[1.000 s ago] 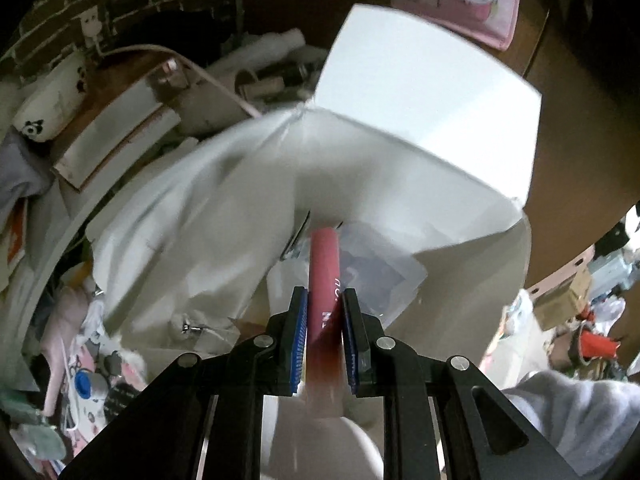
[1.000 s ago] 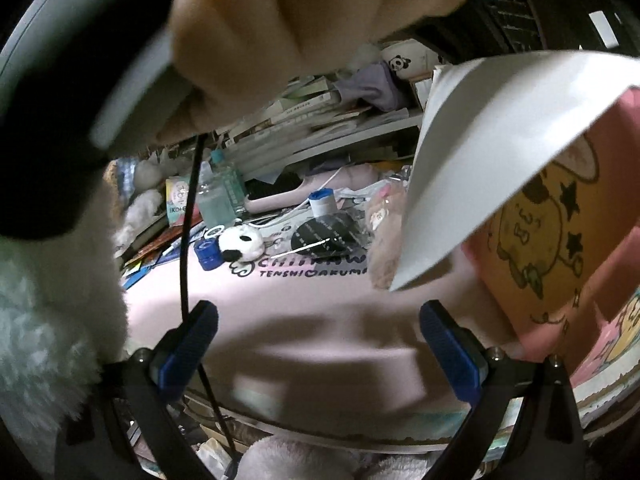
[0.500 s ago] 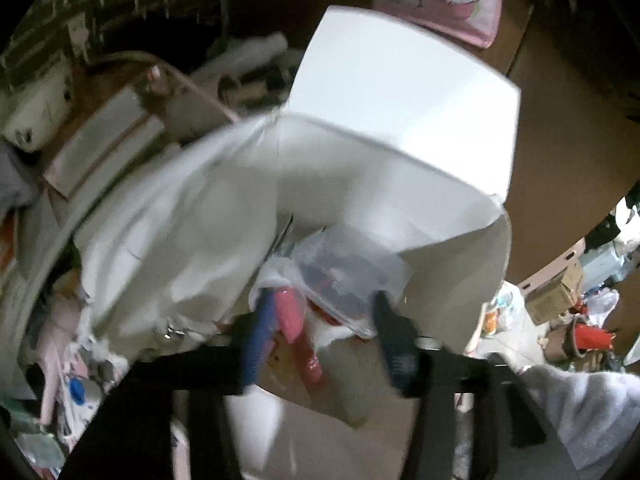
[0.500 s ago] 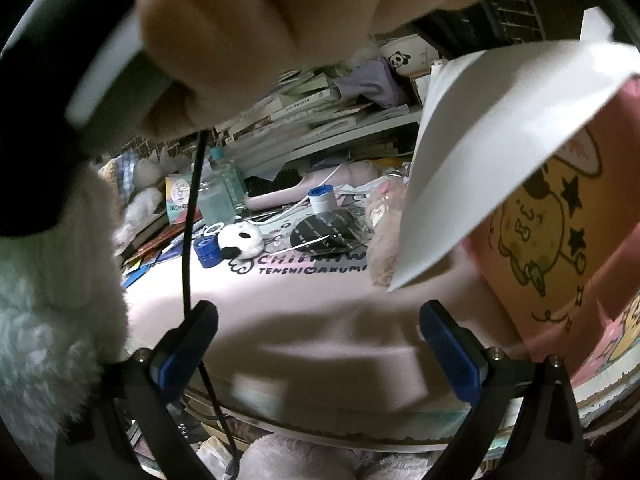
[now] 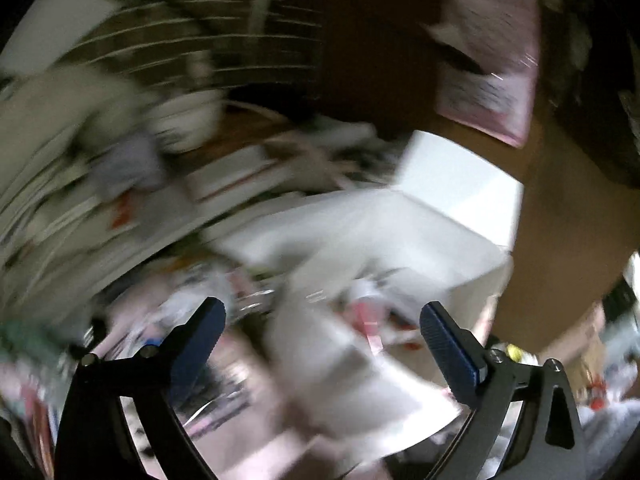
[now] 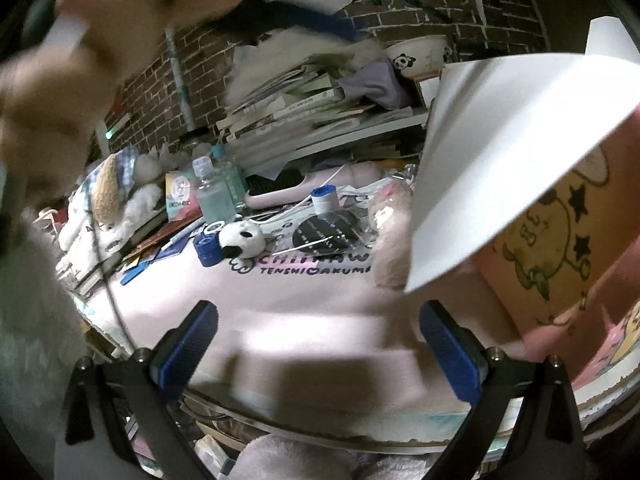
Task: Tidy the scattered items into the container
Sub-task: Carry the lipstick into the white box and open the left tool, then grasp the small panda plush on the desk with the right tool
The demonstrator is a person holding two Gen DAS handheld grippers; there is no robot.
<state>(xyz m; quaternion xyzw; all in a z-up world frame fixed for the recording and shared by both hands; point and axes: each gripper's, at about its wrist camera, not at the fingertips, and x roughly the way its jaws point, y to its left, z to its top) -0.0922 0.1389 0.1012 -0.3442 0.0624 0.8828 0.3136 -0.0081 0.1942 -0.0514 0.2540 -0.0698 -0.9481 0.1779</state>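
both tools gape, empty: left tool, right tool. the small panda plush lies on the pink surface at eleven o'clock, left of the container. probably soft, light (pinch its body).

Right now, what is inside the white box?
In the blurred left wrist view, the white box holds something pink among pale clutter. What else lies inside cannot be told; motion blur and the near wall hide it.

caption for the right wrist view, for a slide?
Open right gripper hovering over a pink mat, facing a panda toy, blue jar, bottles and stacked books, white box flap at right.
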